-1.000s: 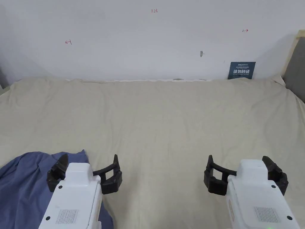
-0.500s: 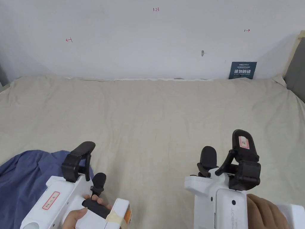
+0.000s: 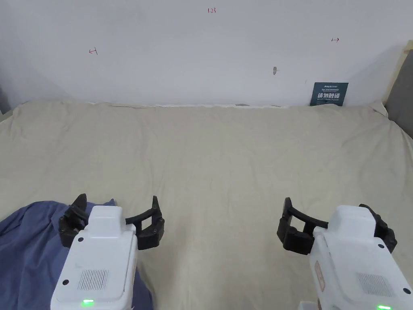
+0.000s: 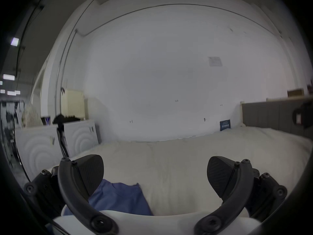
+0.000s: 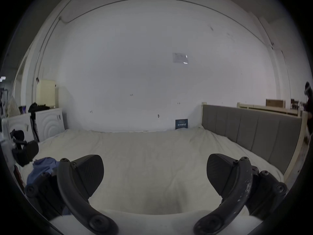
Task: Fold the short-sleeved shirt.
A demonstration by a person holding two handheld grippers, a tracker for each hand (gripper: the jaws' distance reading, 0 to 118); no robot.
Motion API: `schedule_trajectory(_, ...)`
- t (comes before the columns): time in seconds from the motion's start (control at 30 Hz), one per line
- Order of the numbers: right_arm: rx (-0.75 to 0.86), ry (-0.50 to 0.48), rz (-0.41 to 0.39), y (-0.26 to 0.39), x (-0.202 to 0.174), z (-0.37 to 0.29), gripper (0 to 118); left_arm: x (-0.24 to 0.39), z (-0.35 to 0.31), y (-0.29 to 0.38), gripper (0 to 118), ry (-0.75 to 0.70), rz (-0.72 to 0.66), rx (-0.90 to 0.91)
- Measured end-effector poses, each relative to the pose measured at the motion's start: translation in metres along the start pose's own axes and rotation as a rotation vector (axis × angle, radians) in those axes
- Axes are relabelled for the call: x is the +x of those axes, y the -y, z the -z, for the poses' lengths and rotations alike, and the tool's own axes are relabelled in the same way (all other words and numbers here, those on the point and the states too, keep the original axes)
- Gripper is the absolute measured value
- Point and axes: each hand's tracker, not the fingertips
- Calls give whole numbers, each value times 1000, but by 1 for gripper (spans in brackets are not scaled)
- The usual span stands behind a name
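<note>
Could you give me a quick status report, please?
Left gripper and right gripper open, empty. Blue shirt crumpled at the bed's near left, unfolded. Nothing in the way.

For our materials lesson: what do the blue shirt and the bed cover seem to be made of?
Blue shirt: seemingly thin woven fabric, matte; it lies crumpled in soft folds. Bed cover: probably cotton-like cloth, matte beige; fine creases run across it.
</note>
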Motion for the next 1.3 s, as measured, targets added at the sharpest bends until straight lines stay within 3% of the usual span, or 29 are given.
schedule_trajectory(0.23,6,18,-47,2,0,1,118,-5,-1,-1,118,22,-52,-10)
schedule_trajectory(1.2,42,-10,-93,-8,-6,-8,118,-2,-9,-9,118,22,-28,26)
schedule_trajectory(1.3,41,-7,-106,-8,-7,-8,118,-2,-9,-11,114,18,-45,25)
